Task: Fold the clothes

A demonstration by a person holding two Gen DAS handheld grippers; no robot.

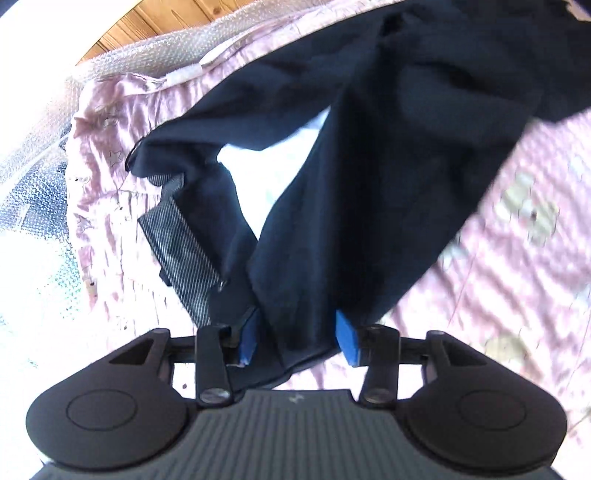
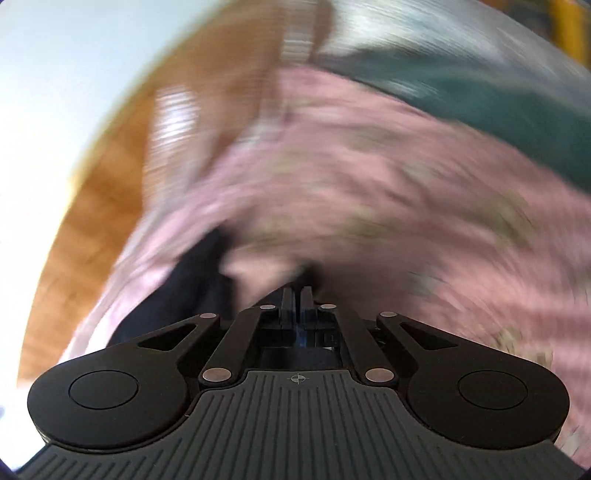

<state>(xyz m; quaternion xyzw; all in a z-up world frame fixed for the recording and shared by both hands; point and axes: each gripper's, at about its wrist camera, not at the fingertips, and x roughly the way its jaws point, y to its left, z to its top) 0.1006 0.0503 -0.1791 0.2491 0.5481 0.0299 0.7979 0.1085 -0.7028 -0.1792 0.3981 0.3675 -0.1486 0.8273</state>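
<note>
A bed with a pink patterned quilt (image 1: pixel 509 258) fills the near ground under bright daylight. Beyond its far left edge lies a wooden plank floor (image 1: pixel 177 18); blur smears the right wrist view.

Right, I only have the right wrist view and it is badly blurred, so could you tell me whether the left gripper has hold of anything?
Observer: Yes, the left gripper is shut on a bunch of the dark navy garment, with its blue fingers pressing the cloth from both sides.
Operator: Thank you. Does the garment lie flat?
Observer: No, it hangs bunched in loose folds, with an open gap between two of them.
Operator: And what is past the pink cloth on that side?
Observer: A clear bubbled sheet lies along the far edge of the pink cloth.
</note>
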